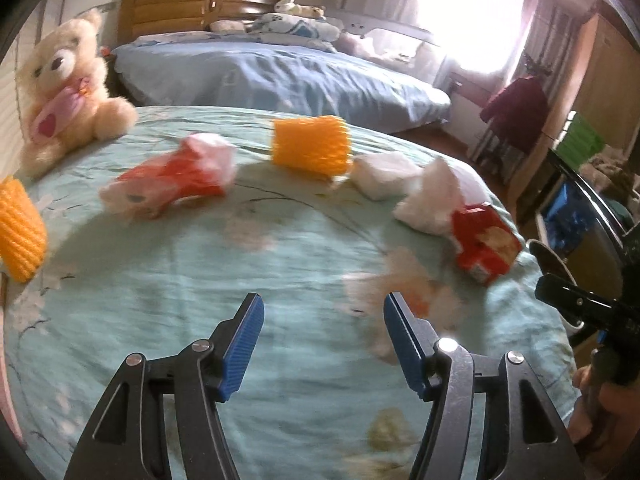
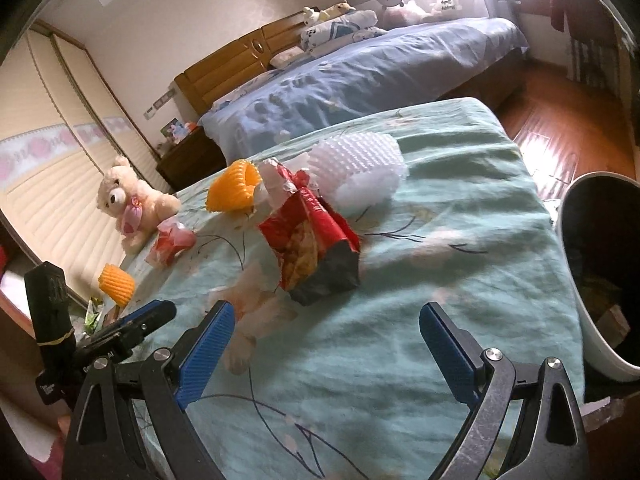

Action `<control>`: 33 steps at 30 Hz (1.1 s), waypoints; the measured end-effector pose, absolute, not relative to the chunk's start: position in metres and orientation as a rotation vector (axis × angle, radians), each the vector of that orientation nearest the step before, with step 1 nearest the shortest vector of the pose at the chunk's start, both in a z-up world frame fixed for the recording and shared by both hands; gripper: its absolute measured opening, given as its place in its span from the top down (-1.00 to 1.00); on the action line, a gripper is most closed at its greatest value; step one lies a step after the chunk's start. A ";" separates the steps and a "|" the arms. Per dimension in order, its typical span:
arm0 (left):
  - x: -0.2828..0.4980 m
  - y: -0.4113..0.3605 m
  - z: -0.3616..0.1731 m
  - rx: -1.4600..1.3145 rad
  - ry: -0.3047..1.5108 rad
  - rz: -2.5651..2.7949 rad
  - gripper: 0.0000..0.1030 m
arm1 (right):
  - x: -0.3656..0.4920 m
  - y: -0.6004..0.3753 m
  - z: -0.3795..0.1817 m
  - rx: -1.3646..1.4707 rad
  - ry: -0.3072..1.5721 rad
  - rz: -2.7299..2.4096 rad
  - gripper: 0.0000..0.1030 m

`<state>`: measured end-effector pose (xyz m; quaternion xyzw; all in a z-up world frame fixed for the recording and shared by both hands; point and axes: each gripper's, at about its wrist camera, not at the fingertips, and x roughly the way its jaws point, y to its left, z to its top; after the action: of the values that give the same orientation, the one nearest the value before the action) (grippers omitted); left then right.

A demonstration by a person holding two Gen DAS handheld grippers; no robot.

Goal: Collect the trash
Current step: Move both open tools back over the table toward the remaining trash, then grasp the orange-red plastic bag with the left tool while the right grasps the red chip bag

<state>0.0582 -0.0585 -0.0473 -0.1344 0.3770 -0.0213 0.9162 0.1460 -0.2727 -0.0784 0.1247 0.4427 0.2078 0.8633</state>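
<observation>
both grippers, left (image 1: pixel 323 312) & right (image 2: pixel 327 322), hang spread wide w/ nothing held over the green bedspread (image 2: pixel 460 288), where the white bin (image 2: pixel 576 300) at its right edge holds some scraps, so the red snack bag (image 2: pixel 316 240), white foam net (image 2: pixel 360 164) or orange nets (image 2: pixel 236 186) could crumple, slip & miss it.

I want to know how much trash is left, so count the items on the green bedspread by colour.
Orange foam nets: 2
White foam nets: 2
Red snack wrappers: 2
Total: 6
</observation>
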 end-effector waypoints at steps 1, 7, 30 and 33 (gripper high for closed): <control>0.060 -0.054 -0.047 -0.274 0.777 -0.034 -0.26 | 0.147 -0.270 -0.080 0.261 0.930 0.437 -0.84; 0.072 -0.018 -0.048 -0.246 0.785 0.018 -0.37 | 0.154 -0.259 -0.083 0.255 0.934 0.443 -0.84; 0.159 0.029 -0.059 0.007 0.827 0.050 -0.49 | 0.178 -0.248 -0.095 0.269 0.949 0.414 -0.79; 0.160 0.021 -0.063 0.051 0.827 0.034 0.01 | 0.180 -0.247 -0.097 0.258 0.952 0.409 -0.29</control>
<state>0.1601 0.0206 -0.0626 0.0246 0.4016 0.0167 0.9153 0.1797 -0.2472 -0.0967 0.1227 0.4538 0.1949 0.8608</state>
